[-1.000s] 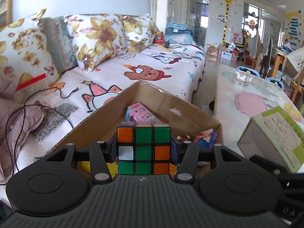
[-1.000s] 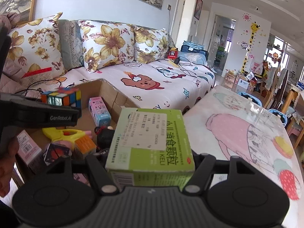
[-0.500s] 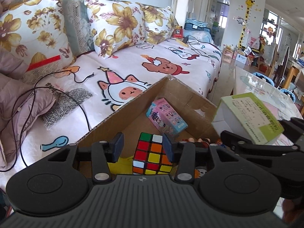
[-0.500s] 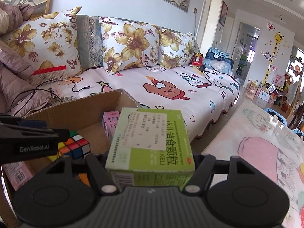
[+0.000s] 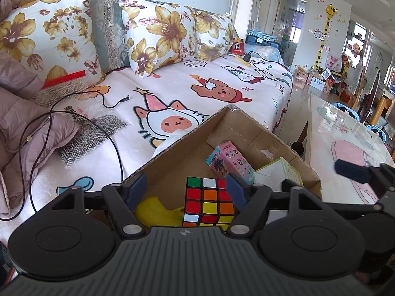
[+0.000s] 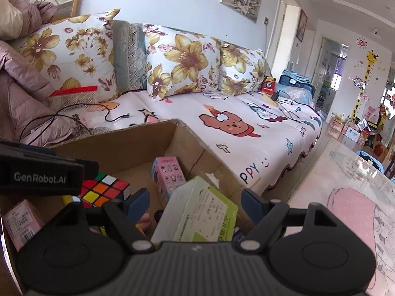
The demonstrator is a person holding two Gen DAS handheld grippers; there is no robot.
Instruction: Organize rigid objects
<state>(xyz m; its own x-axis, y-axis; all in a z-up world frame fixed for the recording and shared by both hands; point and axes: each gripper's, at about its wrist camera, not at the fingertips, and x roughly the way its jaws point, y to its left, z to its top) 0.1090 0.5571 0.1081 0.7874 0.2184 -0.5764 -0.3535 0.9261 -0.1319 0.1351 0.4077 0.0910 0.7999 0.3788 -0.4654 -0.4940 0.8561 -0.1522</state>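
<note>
My left gripper (image 5: 186, 190) hangs over an open cardboard box (image 5: 172, 148). Its jaws are opening and its pads are off the Rubik's cube (image 5: 208, 202), which rests below them in the box on a yellow toy (image 5: 158, 209). My right gripper (image 6: 196, 203) is over the same cardboard box (image 6: 123, 135) with its jaws opening too. The green medicine box (image 6: 202, 212) lies tilted between its fingers, free of the pads. The Rubik's cube (image 6: 106, 191) also shows in the right wrist view, and the green medicine box (image 5: 279, 175) in the left one.
A pink carton (image 5: 229, 161) lies at the back of the box and another pink carton (image 6: 21, 222) at its near left. Behind is a sofa (image 5: 197, 93) with floral cushions and a black cable (image 5: 111, 143). A glass-topped table (image 5: 345, 143) stands at the right.
Both grippers opened. The cube left the left jaws and settled in the box. The green box slipped from the right jaws and tipped over in the cardboard box.
</note>
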